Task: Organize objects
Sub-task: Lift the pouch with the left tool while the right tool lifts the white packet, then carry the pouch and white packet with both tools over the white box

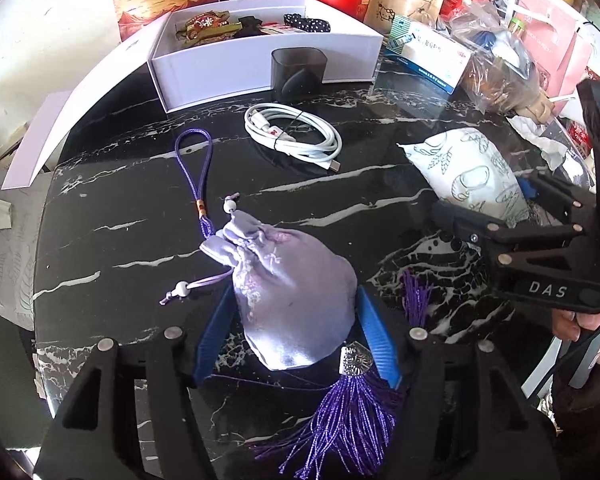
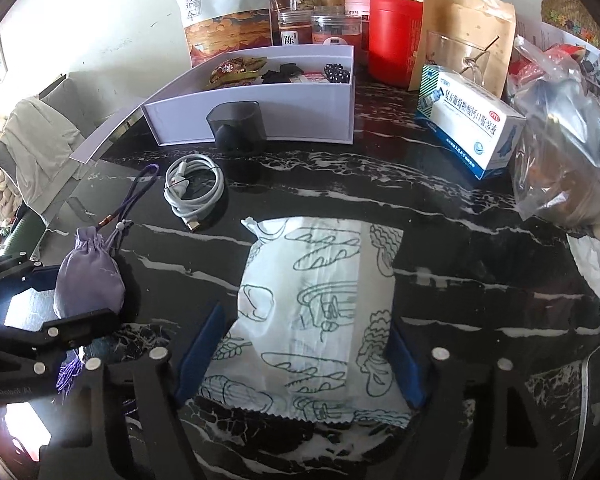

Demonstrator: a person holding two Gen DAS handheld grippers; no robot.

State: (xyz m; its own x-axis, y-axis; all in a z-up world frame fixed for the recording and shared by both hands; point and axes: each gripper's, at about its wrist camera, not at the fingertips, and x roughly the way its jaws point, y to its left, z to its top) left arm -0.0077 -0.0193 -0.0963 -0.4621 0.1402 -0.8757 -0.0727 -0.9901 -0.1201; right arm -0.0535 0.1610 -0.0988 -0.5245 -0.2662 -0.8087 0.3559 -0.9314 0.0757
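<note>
Pouch is lying on the marble table, and I am bracketing it with my left gripper, fingers spread, barely touching its sides. My right gripper is straddling the packet, also spread. Cable is sitting before the white box.

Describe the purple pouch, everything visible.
The pouch is pale lilac, of satin-like cloth, plump, its neck cinched by a drawstring with white beads. A purple cord loop runs from the neck across the black marble table; a purple tassel with a silver cap hangs from its base. It lies on the table between the blue fingers of the left tool, which flank its base, seemingly touching.
</note>
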